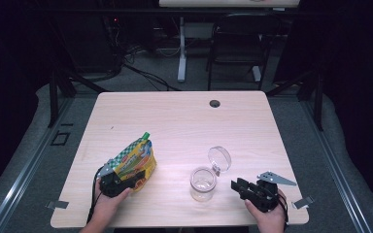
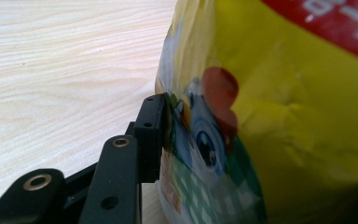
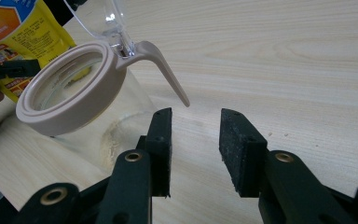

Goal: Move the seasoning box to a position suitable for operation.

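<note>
Left of the open jar [image 1: 203,183], the left tongs [image 1: 135,180] pinch a yellow pouch [image 1: 135,160]; right tongs [image 1: 239,187] hover spread, empty. Pouring appears not begun.

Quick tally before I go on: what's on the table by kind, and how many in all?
Printed yellow pouch with a green cap: 1
Clear jar with a beige rim and its clear lid flipped open: 1
Total: 2
</note>
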A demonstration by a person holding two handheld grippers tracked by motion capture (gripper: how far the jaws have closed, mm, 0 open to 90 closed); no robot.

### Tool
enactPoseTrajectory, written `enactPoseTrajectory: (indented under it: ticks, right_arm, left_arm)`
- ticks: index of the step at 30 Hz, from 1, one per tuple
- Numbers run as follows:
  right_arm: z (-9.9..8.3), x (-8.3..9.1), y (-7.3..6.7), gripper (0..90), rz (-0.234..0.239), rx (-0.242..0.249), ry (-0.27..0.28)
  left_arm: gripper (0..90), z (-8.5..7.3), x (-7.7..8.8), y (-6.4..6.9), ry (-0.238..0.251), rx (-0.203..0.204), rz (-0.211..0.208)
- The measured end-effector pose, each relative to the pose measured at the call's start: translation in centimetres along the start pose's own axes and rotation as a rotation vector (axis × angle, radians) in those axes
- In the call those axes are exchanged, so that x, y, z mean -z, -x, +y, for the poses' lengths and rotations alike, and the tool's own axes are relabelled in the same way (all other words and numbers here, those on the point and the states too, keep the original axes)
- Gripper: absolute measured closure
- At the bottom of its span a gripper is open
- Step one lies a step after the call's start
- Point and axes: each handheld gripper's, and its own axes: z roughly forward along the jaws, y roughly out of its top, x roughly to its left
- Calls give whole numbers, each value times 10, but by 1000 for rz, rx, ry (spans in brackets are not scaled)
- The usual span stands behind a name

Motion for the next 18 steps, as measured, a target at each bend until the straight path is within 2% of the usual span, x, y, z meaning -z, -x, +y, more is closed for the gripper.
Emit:
enactPoseTrajectory:
  ticks: [2, 11, 18]
  right_arm:
    - [0, 0, 1, 637, 1, 2, -4]
    - [0, 0, 0, 614, -16, 16, 0]
    - [1, -1, -1, 591, -24, 43, 5]
  left_arm:
    - [613, 1, 0, 1, -6, -13, 2]
    - [615, 7, 11, 3, 18, -16, -5]
    - [615, 12, 19, 8, 28, -65, 12]
